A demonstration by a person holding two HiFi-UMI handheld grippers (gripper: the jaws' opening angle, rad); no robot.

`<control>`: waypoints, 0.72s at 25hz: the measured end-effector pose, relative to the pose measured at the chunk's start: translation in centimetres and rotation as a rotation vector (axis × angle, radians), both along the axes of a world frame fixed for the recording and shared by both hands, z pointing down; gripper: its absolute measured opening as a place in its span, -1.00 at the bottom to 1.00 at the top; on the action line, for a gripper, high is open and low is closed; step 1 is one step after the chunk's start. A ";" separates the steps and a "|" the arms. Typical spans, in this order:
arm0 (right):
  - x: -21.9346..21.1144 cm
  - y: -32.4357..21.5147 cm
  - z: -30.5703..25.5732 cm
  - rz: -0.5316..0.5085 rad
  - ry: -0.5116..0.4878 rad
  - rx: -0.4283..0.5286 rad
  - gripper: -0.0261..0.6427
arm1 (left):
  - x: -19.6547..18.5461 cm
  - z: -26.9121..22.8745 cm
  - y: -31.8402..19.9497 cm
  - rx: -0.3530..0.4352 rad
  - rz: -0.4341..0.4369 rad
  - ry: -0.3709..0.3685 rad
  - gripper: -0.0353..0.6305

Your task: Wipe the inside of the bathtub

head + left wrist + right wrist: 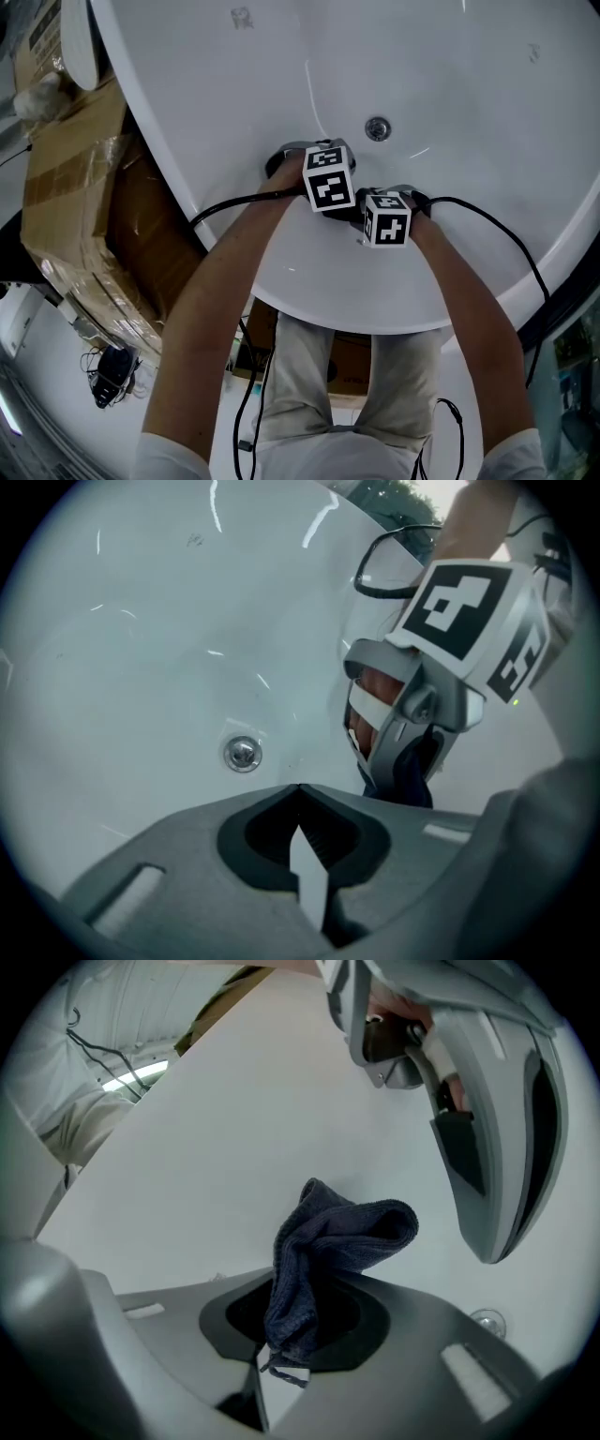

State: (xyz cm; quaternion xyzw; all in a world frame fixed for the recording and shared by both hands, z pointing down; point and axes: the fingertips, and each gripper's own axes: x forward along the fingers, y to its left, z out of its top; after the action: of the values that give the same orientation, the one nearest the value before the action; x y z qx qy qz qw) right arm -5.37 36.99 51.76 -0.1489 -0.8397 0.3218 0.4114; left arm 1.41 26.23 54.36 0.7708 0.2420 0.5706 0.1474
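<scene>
Right tongs (272, 1335) are clamped on the dark cloth (328, 1241), which bunches past the tips, low inside the bathtub (234, 84). Contact with the floor is unclear. Drain (377, 128) sits near at 12 o'clock. Left tongs (300, 808) are closed and empty, just beside at 10 o'clock.

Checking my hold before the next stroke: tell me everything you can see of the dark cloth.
The cloth is dark blue-grey with a looped, towel-like weave. It is bunched and pinched between the shut jaws of the right gripper. A folded lobe stands out past them, and a frayed corner with loose threads hangs on the camera side. It sits in front of the white bathtub wall; whether it touches the wall cannot be told.
</scene>
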 end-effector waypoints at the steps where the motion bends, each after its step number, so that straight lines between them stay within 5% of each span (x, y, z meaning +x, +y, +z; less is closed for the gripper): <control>1: 0.0 0.2 -0.3 -0.004 -0.004 0.000 -0.71 | -0.1 -0.1 0.1 -0.002 -0.004 -0.002 -0.90; 18: -0.8 2.6 -6.2 -0.037 -0.050 -0.038 -0.71 | 0.9 -3.2 1.0 -0.014 -0.011 0.037 -0.90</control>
State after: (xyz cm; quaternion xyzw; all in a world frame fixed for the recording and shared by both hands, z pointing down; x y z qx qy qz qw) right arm -6.17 39.55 45.54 -0.1805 -0.8405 0.3263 0.3931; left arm 2.34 27.23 51.13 0.7815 0.2446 0.5536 0.1512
